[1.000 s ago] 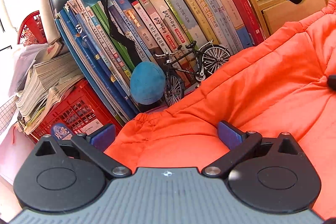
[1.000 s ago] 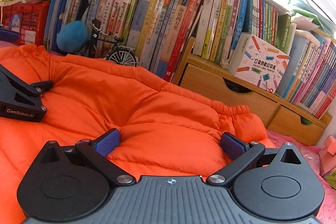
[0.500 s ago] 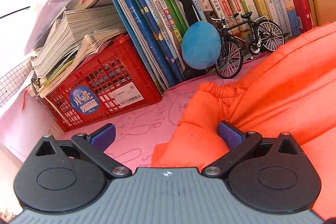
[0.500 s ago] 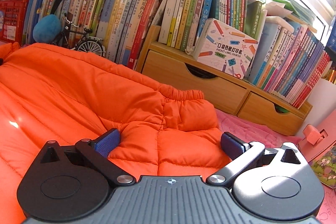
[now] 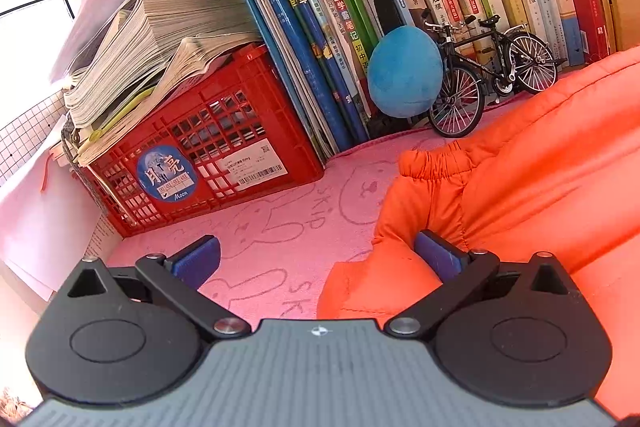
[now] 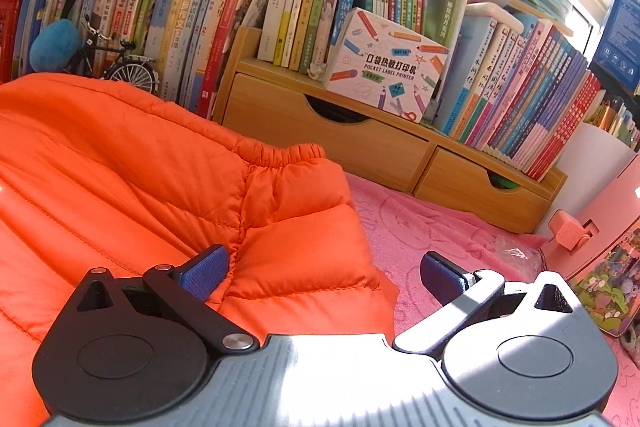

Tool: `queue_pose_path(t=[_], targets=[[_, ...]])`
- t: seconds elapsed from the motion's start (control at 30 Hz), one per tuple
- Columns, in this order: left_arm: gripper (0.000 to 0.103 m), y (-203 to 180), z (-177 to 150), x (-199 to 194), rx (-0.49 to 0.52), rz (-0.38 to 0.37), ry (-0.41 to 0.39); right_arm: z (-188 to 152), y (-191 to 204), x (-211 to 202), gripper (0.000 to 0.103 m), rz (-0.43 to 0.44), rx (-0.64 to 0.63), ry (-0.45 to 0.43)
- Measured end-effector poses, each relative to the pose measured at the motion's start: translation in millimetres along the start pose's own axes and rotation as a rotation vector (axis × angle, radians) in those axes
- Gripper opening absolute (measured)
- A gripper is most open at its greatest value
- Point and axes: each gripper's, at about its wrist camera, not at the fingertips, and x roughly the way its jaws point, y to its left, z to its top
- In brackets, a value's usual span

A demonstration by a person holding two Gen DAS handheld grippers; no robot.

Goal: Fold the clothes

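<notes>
The orange padded jacket [image 5: 532, 195] lies spread on the pink cloth [image 5: 272, 223] that covers the desk, in front of the row of books [image 6: 224, 7]. A second ago both cameras were over the middle of the jacket; since then each has swung outward, and now each looks at a sleeve end. The left sleeve cuff [image 5: 432, 163] lies just ahead of the left gripper [image 5: 316, 259], and the right sleeve cuff [image 6: 296, 157] just ahead of the right gripper [image 6: 326, 273]. Both grippers are wide apart and hold nothing; the inner pad of each hovers over orange fabric, the outer pad over the pink cloth. My reading is that the two are lining up on the sleeves, probably to take them and fold them in over the body; no fold has been made yet.

The white box [image 6: 384, 67] on the wooden drawer unit [image 6: 340, 139] reads "POCKET LABEL PRINTER" under a line of Chinese characters. The red crate [image 5: 208, 151] carries a round blue sticker with two Chinese characters and the word "Moon", plus a white barcode label too small to read. The pink cloth has line-drawn bunnies and the letters "SKIP". The book spines bear Chinese titles, a few with numerals such as "2020". A model bicycle [image 5: 492, 67] stands beside a blue plush ball [image 5: 404, 71].
</notes>
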Motion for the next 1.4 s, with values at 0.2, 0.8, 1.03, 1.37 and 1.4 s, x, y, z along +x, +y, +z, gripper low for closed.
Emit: queue_pose_path(t=[0.2, 0.8, 1.03, 1.37, 1.4], targets=[[0.103, 0.1, -0.3, 0.4, -0.004, 0.002, 0.003, -3.0, -9.6, 4.9, 0.102, -0.044, 0.013, 0.03], [0.103, -0.3, -0.7, -0.7, -0.001, 0.007, 0.001, -2.1, -5.4, 2.4, 0.102, -0.057, -0.011, 0.019], [0.103, -0.3, -0.6, -0.8, -0.001, 0.006, 0.001, -2.1, -5.0, 1.9, 0.102, -0.059, -0.01, 0.019], [0.103, -1.5, -0.6, -0.2, -0.002, 0.006, 0.002, -2.7, -4.6, 1.7, 0.102, -0.058, -0.006, 0.022], [0.103, -1.6, -0.6, -0.2, -0.003, 0.005, 0.002, -2.7, -4.8, 1.9, 0.102, -0.057, -0.005, 0.023]])
